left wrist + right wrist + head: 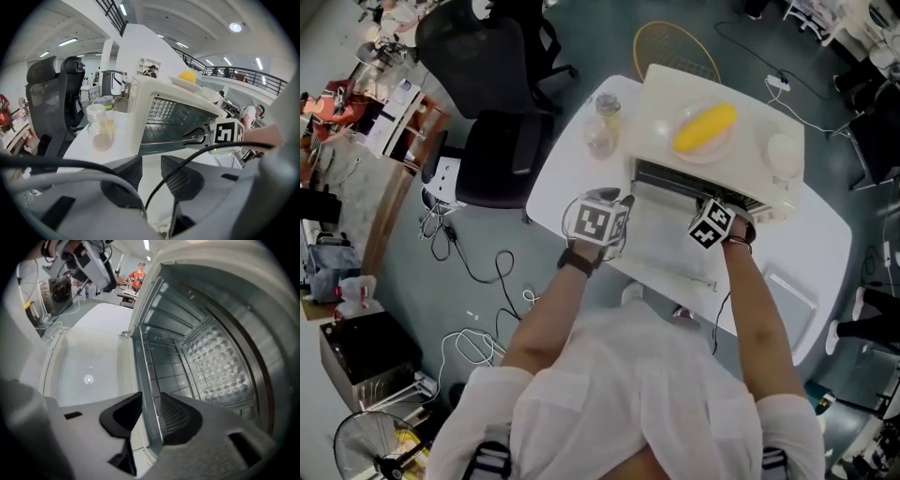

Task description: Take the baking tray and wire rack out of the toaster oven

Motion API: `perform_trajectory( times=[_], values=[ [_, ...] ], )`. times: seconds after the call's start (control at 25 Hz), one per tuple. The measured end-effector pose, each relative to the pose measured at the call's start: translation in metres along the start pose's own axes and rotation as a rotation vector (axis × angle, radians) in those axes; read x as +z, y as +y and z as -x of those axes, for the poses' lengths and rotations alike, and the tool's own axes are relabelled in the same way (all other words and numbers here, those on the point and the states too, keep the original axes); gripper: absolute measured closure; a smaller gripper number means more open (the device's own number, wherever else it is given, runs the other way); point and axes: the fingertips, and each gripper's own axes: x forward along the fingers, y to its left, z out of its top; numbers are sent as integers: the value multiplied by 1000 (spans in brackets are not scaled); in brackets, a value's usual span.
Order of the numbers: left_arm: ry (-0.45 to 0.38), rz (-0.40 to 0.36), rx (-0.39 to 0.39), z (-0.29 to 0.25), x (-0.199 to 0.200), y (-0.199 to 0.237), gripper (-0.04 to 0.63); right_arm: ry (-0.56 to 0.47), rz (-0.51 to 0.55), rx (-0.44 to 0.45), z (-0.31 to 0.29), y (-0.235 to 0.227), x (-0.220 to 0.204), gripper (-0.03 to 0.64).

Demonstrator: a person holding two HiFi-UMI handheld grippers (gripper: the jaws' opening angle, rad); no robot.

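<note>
Done: toaster oven (712, 155) door (666, 239) down.
Pending: wire rack (164, 371), centre frame, inside; tray unseen.
Left gripper (151, 168): jaws apart, empty.
Right gripper (151, 409): jaws apart, astride the rack's edge.

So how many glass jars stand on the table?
2. One glass jar stands left of the toaster oven, nearer the person; the second jar is just behind it.

White table (567, 183) is loaded with a toaster oven (661, 98), its door (666, 239) dropped open over the tabletop; a lidded glass jar (602, 127) is set just beside the oven.
</note>
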Motion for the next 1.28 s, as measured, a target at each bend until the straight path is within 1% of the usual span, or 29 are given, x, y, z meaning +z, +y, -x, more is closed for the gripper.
perform_trajectory(
  times=[0.16, 0.32, 0.36, 0.44, 0.52, 0.76, 0.96, 1.12, 1.2, 1.28],
  values=[
    [-2, -6, 5, -2, 7, 2, 483, 32, 9, 5, -12, -5, 2, 494],
    [16, 0, 8, -10, 1, 0, 476, 24, -43, 24, -13, -5, -2, 509],
    [18, 0, 9, -11, 0, 0, 476, 17, -55, 19, -12, -5, -2, 520],
    [19, -1, 11, -13, 2, 0, 466, 1, -67, -7, -10, -8, -3, 572],
    [16, 2, 10, -17, 5, 0, 466, -7, -72, -11, -7, -5, -4, 586],
    [32, 10, 19, -28, 1, 0, 466, -16, -89, 13, 3, 13, -3, 592],
    [63, 5, 47, -37, -7, 7, 466, -37, -106, 17, 18, 34, -7, 595],
    [101, 31, 69, -44, -17, 15, 466, -58, -125, 24, 31, 50, -7, 595],
    [117, 46, 66, -49, -22, 13, 466, -58, -140, 34, 37, 60, -12, 601],
    [119, 39, 62, -53, -20, 12, 466, -49, -154, 60, 40, 69, -15, 614]
  ],
)
